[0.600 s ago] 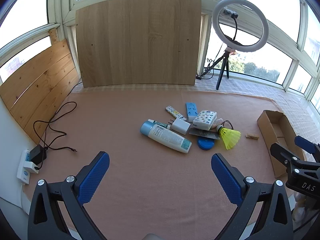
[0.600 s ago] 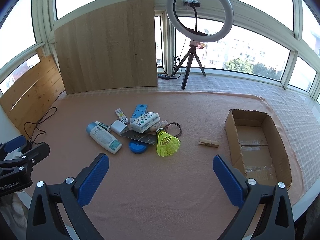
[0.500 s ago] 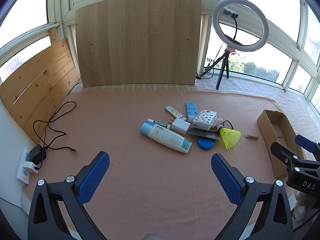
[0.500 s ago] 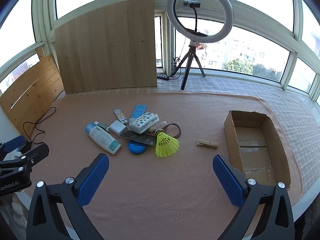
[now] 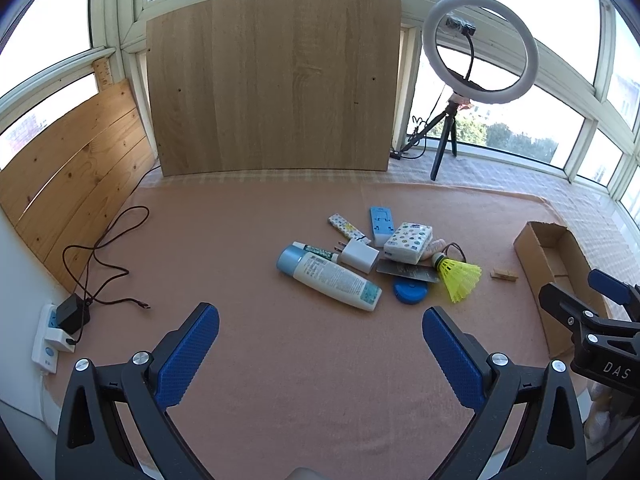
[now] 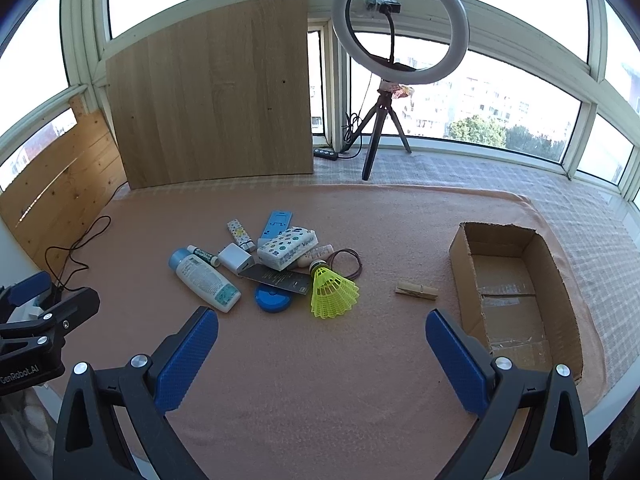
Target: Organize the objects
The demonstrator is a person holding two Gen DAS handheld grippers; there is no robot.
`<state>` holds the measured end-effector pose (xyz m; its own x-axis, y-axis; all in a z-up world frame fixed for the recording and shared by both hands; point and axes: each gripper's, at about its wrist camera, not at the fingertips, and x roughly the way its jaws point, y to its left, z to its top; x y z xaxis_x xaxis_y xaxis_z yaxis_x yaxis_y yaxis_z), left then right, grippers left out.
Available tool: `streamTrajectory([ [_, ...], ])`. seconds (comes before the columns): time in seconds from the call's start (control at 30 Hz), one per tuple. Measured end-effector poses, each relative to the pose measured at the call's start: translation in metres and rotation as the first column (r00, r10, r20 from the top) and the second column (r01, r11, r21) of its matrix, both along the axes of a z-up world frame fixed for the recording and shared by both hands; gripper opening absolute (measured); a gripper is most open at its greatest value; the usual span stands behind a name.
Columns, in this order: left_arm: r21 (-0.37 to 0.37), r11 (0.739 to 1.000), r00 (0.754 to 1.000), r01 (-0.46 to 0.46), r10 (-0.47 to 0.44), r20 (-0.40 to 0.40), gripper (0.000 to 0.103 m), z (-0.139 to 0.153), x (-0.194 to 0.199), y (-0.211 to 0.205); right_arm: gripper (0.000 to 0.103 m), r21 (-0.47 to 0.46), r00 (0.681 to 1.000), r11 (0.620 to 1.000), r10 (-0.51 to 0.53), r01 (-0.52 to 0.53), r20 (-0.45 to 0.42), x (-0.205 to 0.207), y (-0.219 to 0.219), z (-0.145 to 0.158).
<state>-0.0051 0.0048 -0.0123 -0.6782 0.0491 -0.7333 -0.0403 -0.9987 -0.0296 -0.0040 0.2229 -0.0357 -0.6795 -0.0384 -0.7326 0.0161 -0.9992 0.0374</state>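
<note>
Left gripper spread wide, nothing between the blue pads, poised above bare pink cloth; right gripper likewise gaping and empty, angled down over the same cloth, its black frame visible at the right edge of the left view. Ahead of both, a loose heap near the middle of the cloth: white bottle with blue cap lying on its side at the heap's left; small tube just behind it; white charger plug beside that; patterned tissue pack resting atop a dark flat card; blue round disc partly under the card's near edge; yellow shuttlecock on its side, cork toward the heap, touching the card; hair tie loop behind it; blue flat stand and patterned lighter at the far side. Wooden clothespin alone, between shuttlecock and open cardboard box, touching neither; box upright at the cloth's right end. Ring light on tripod by the window; wooden board leaning behind.
</note>
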Motion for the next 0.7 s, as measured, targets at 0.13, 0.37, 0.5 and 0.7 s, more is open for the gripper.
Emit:
streamTrajectory([
  [0.13, -0.002, 1.0, 1.0, 0.001, -0.001, 0.004, 0.103, -0.0013, -0.0029, 0.0015, 0.102, 0.002, 1.0, 1.0, 0.0, 0.0, 0.003, -0.002, -0.0005, -0.001],
  [0.37, -0.002, 1.0, 1.0, 0.0, 0.0, 0.01, 0.103, -0.0041, -0.0069, 0.002, 0.102, -0.001, 1.0, 1.0, 0.0, 0.0, 0.009, -0.0031, -0.0003, -0.0026],
  [0.5, -0.002, 1.0, 1.0, 0.0, 0.0, 0.014, 0.103, -0.007, -0.0075, 0.0021, 0.102, -0.005, 1.0, 1.0, -0.001, 0.001, 0.015, -0.0044, 0.0004, -0.0046],
  [0.7, -0.002, 1.0, 1.0, -0.002, 0.002, 0.018, 0.103, -0.0094, -0.009, 0.0013, 0.102, -0.006, 1.0, 1.0, -0.001, 0.001, 0.023, -0.0055, 0.0014, -0.0071],
])
